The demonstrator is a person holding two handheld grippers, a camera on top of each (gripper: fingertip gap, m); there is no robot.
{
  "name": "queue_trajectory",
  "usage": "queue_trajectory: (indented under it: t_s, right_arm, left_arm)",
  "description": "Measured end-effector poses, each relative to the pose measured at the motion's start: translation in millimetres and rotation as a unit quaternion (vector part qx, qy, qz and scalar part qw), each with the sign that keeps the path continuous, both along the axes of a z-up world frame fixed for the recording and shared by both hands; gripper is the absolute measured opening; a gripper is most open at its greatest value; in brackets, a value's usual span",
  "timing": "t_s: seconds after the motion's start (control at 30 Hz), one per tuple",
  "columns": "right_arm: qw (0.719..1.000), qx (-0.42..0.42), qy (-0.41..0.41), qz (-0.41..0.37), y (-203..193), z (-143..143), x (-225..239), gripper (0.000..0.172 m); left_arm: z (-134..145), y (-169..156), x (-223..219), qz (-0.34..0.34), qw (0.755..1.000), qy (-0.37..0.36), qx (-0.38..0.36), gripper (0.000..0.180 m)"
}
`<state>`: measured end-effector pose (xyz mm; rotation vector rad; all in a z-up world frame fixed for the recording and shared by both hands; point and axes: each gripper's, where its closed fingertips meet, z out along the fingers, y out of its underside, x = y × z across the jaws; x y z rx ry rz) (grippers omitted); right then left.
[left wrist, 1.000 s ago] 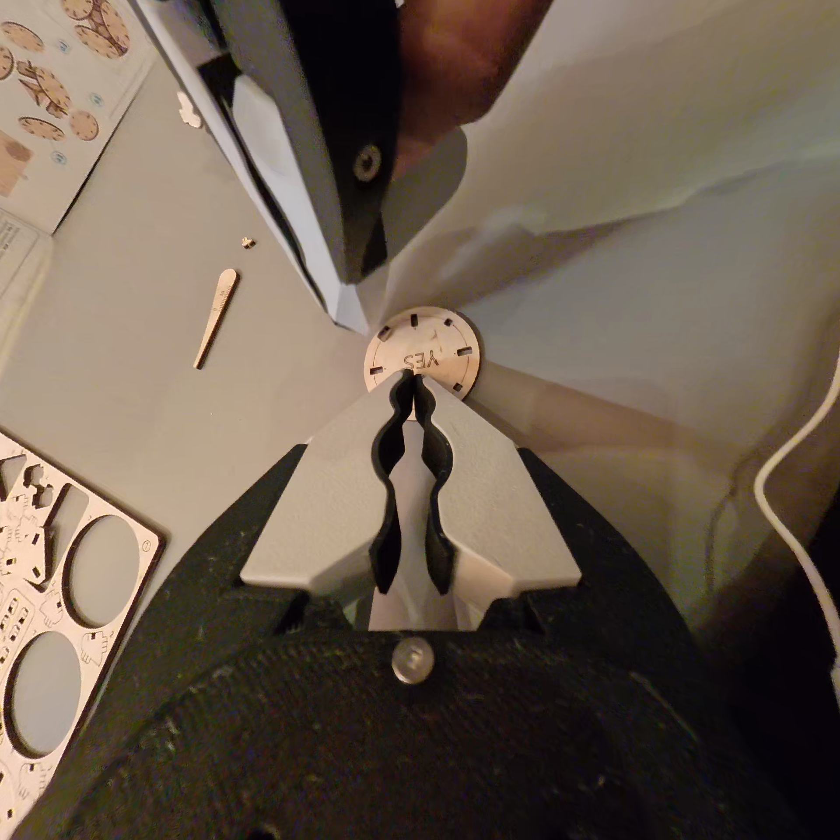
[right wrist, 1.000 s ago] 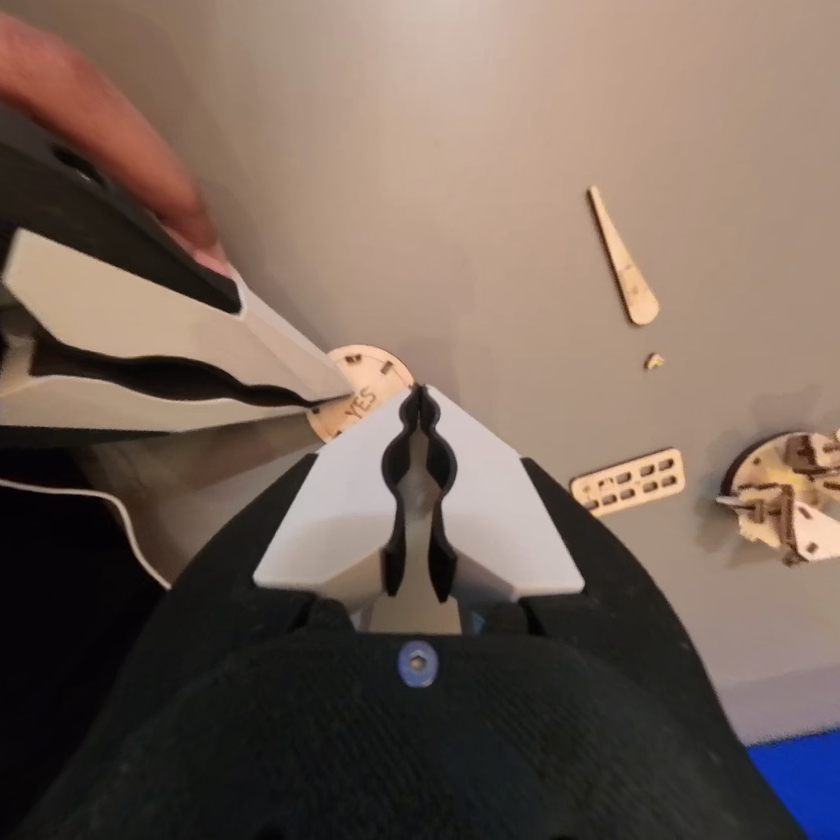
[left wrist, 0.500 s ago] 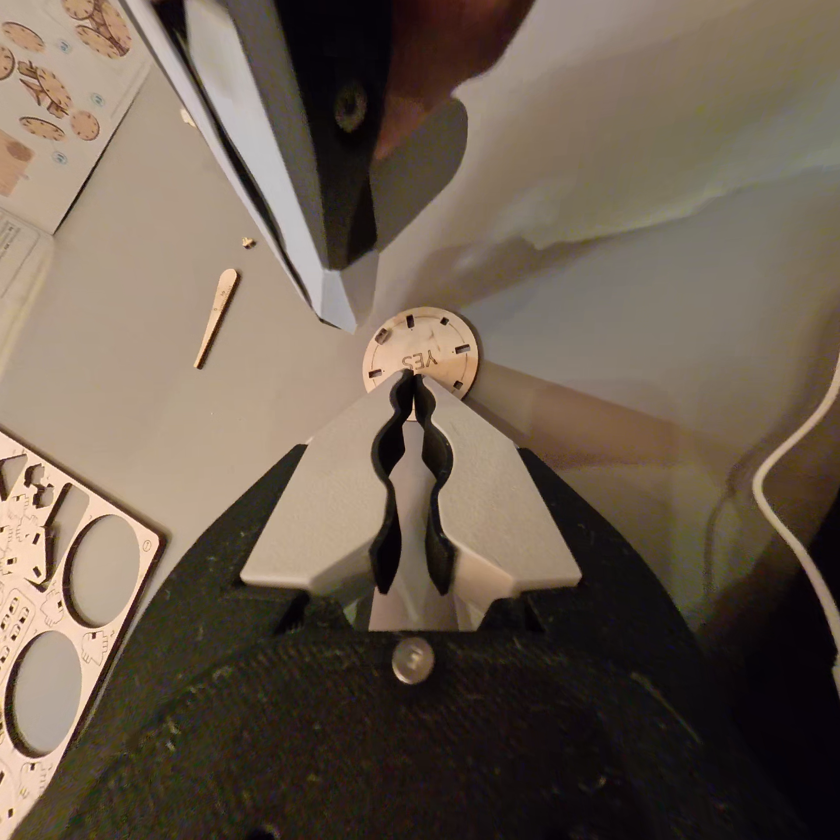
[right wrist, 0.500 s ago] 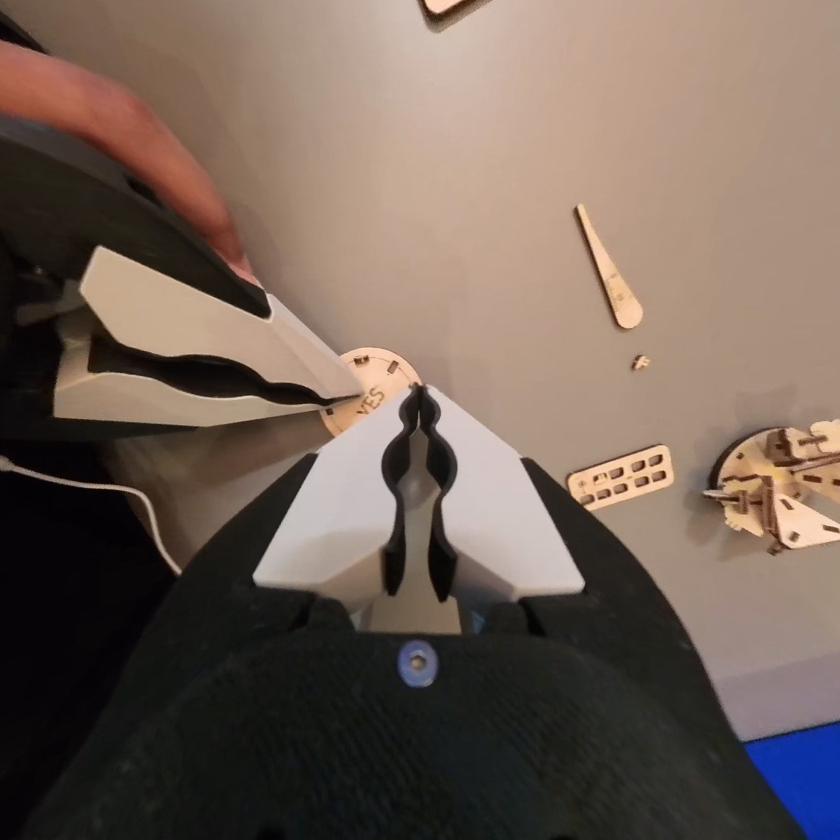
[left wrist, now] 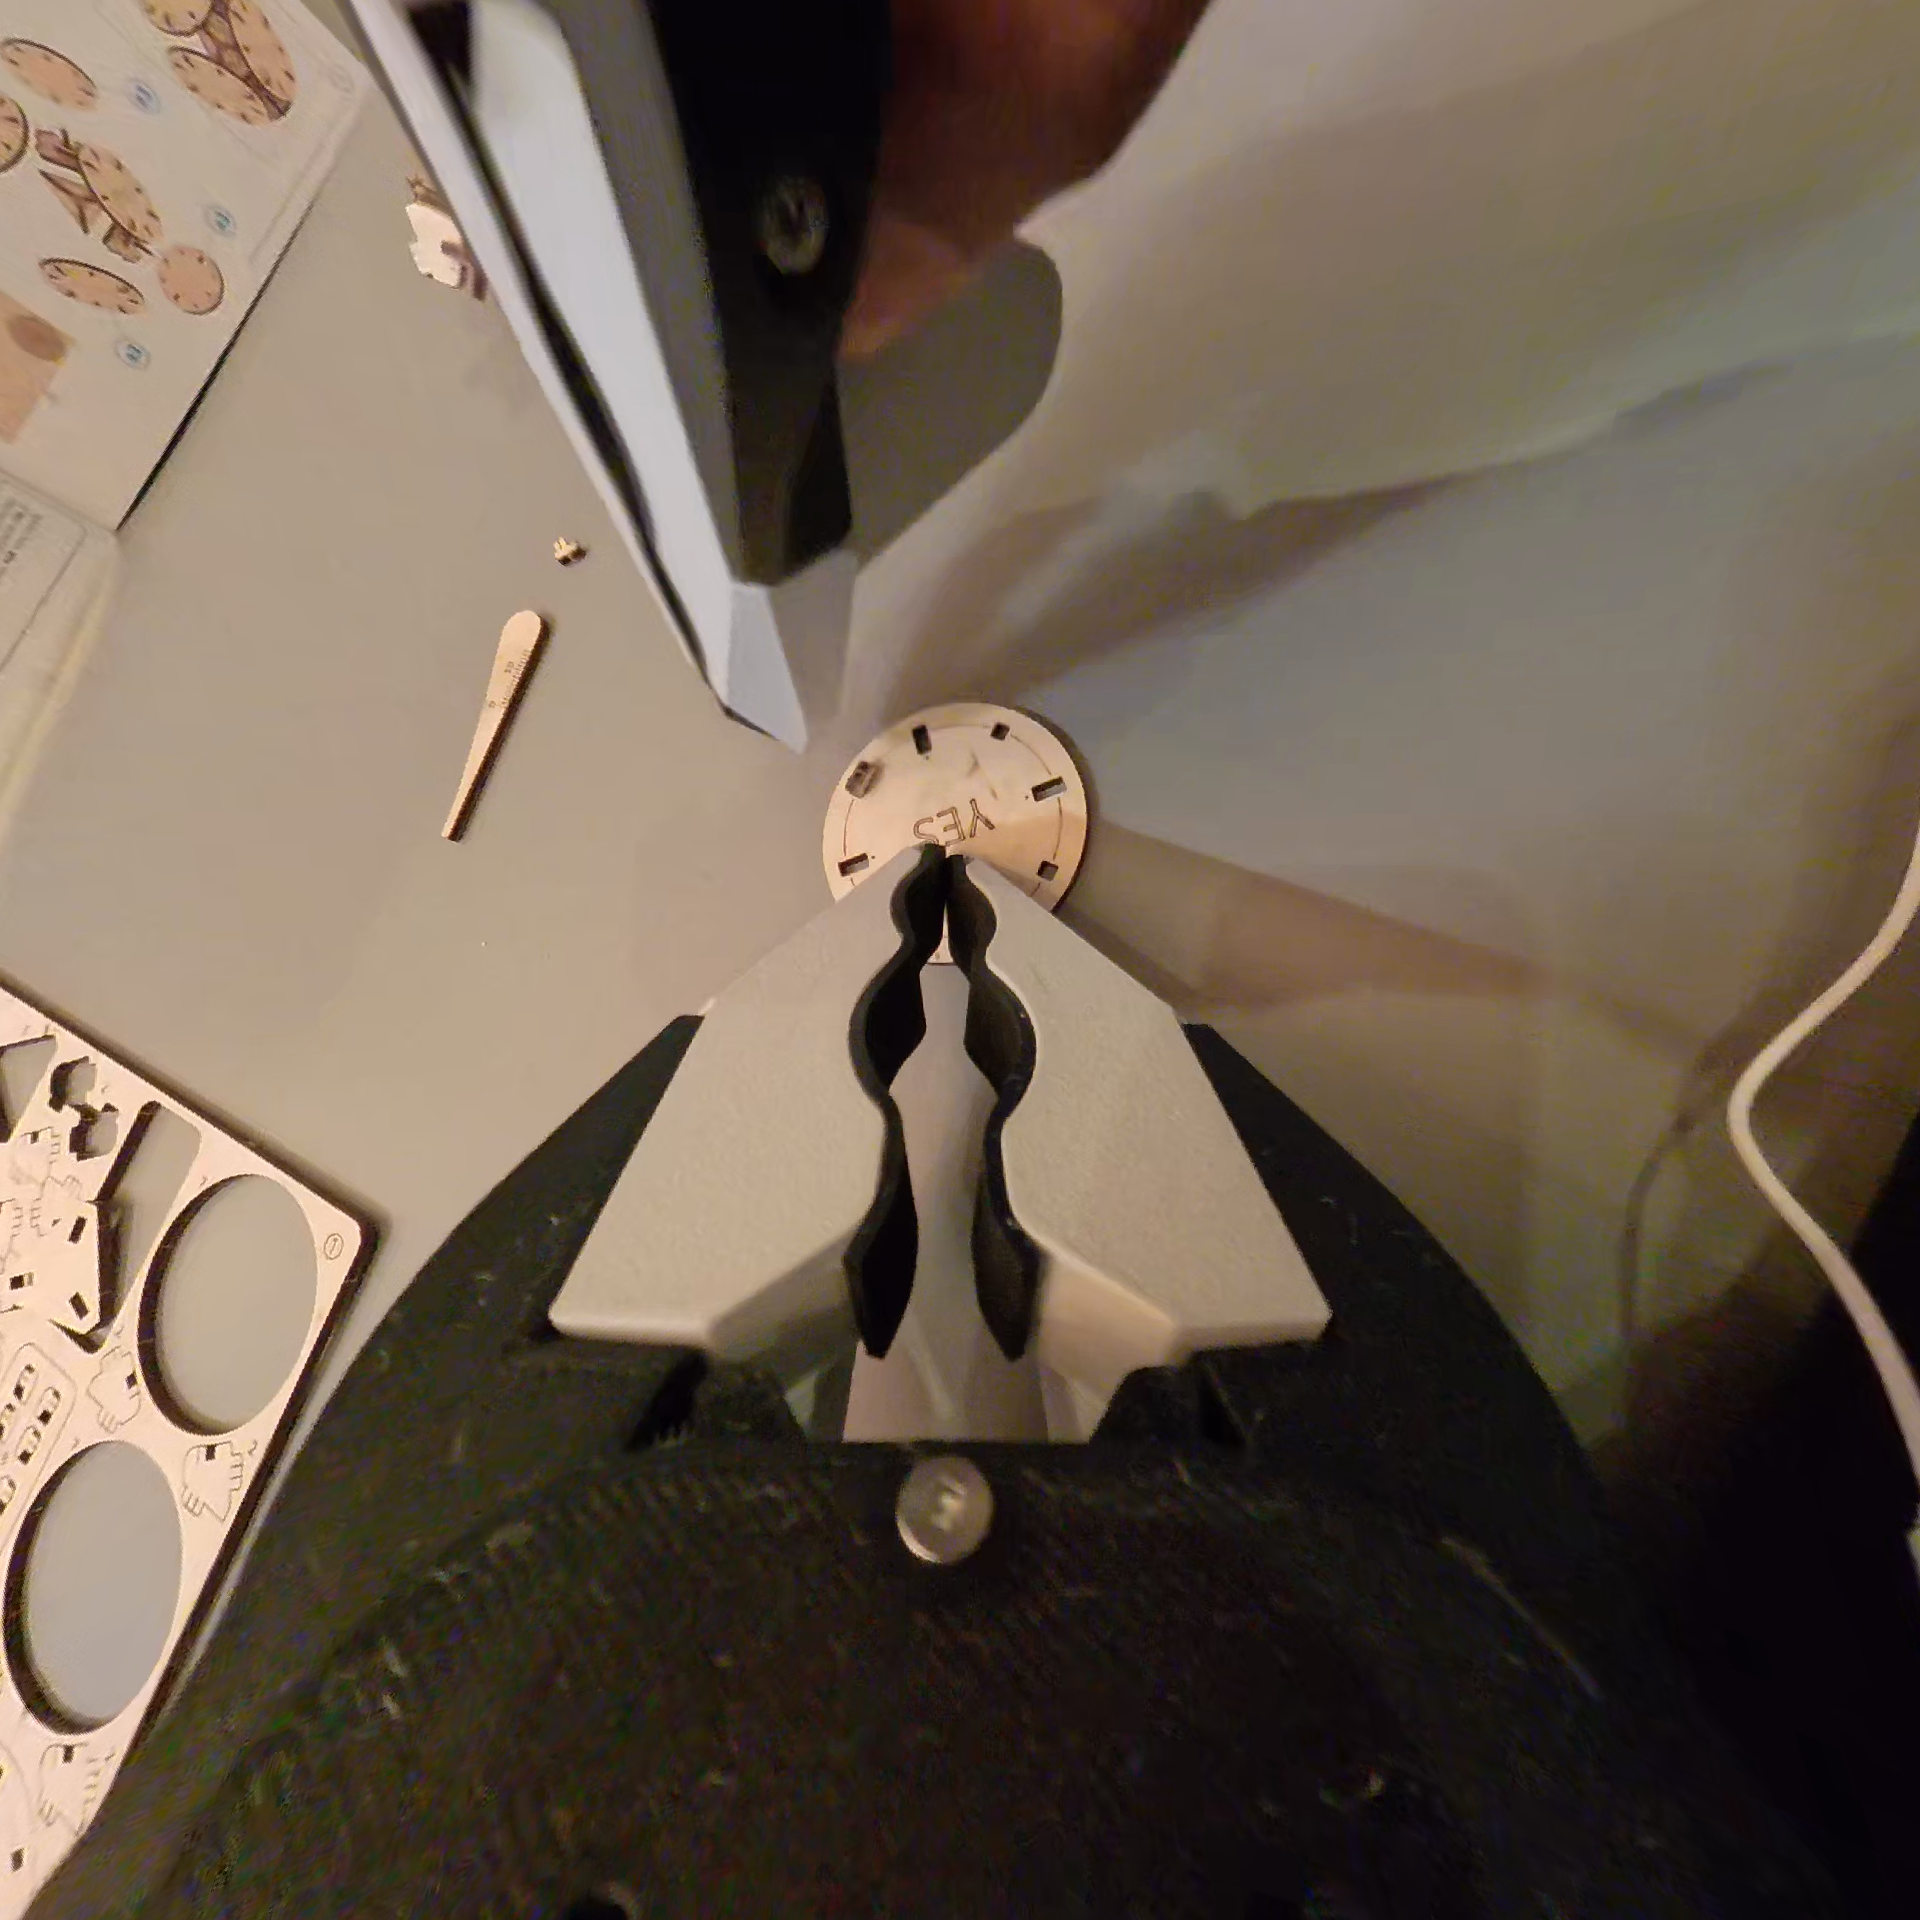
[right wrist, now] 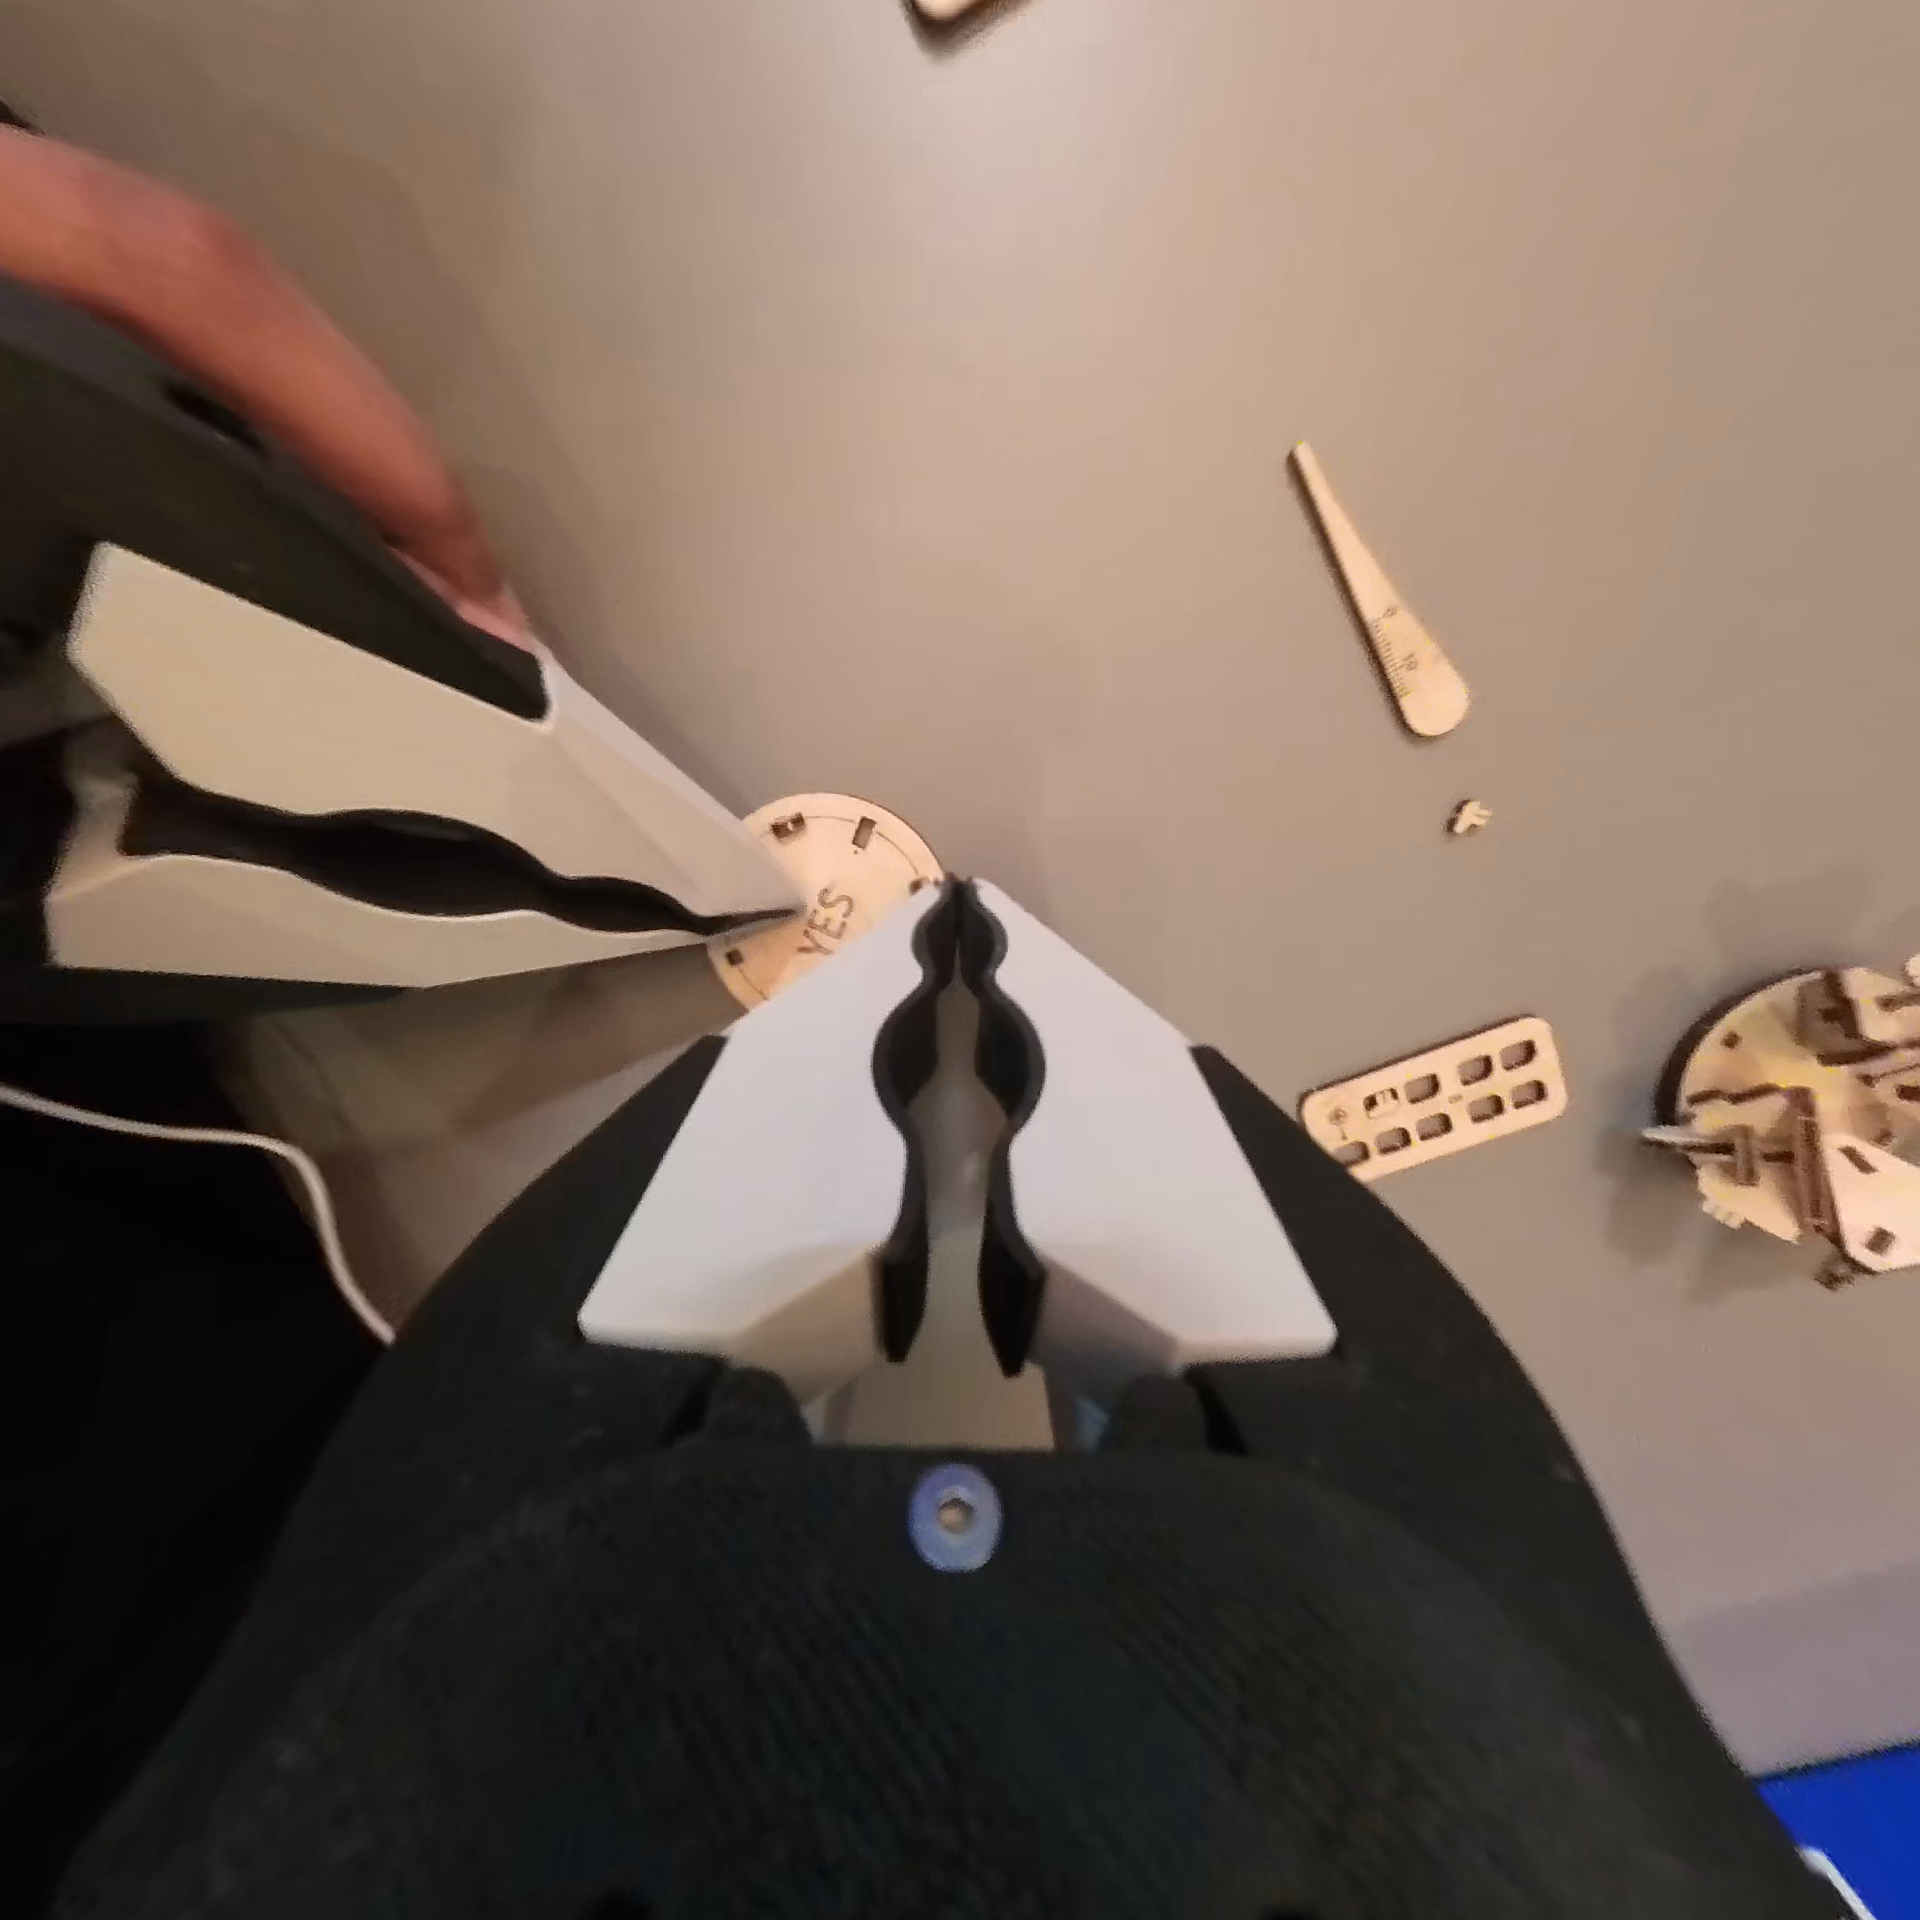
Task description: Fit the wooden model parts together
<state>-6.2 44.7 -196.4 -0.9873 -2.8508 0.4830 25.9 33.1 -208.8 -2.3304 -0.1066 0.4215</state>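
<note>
A round wooden disc with several small slots lies flat on the grey table, at the table's edge. My left gripper is shut, with its tips resting on the disc's face and nothing between the pads. The right wrist view shows it coming in from the left onto the disc. My right gripper is shut, with its tips at the disc's rim. In the left wrist view its tip sits just beside the disc. I see nothing held in it.
A tapered wooden stick, a tiny wooden bit, a slotted rectangular piece and a part-built wooden assembly lie on the table. A punched plywood sheet and instruction sheet lie left. A white cable hangs beyond the edge. The grippers are tip to tip, or close to it.
The right gripper has shifted slightly beside the disc. The left gripper stays shut on top of the disc, which has not moved.
</note>
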Motion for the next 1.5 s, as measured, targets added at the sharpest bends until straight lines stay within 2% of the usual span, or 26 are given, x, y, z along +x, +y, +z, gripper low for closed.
queue_trajectory:
  t_s: [0.07, 0.23, 0.37, 0.47, 0.6, 0.7, 0.83, 1.13, 1.5]
  right_arm:
    - [1.0, -0.007, 0.002, 0.001, -4, 7, 0, 0.0]
    - [1.0, 0.002, -0.007, 0.008, -5, -11, 1, 0.0]
    - [1.0, -0.005, 0.009, 0.0, -4, 8, -1, 0.0]
    - [1.0, 0.006, 0.001, 0.007, -2, 5, 6, 0.0]
    - [0.997, 0.035, 0.011, 0.063, 1, -8, 13, 0.0]
    - [0.992, 0.063, 0.036, 0.098, 7, -8, 8, 0.0]
    - [0.993, 0.038, 0.006, 0.113, 0, -8, 11, 0.014]
    - [0.985, 0.045, -0.02, 0.166, -3, -10, 9, 0.0]
    - [0.975, 0.068, -0.061, 0.202, -3, -14, 10, 0.001]
  left_arm:
    - [0, 0, 0, 0.0, 1.0, 0.0, 0.0, 0.0]
    - [0, 0, 0, 0.0, 1.0, -0.005, 0.001, 0.0]
    - [0, 0, 0, 0.0, 1.0, -0.006, 0.001, 0.0]
    - [0, 0, 0, 0.0, 1.0, -0.007, 0.002, 0.0]
    - [0, 0, 0, 0.0, 1.0, -0.008, 0.002, 0.0]
    - [0, 0, 0, 0.0, 1.0, -0.008, 0.002, 0.0]
    - [0, 0, 0, 0.0, 1.0, -0.011, 0.003, 0.0]
    - [0, 0, 0, 0.0, 1.0, -0.023, 0.005, 0.0]
    - [0, 0, 0, -0.001, 0.999, -0.032, 0.007, 0.0]
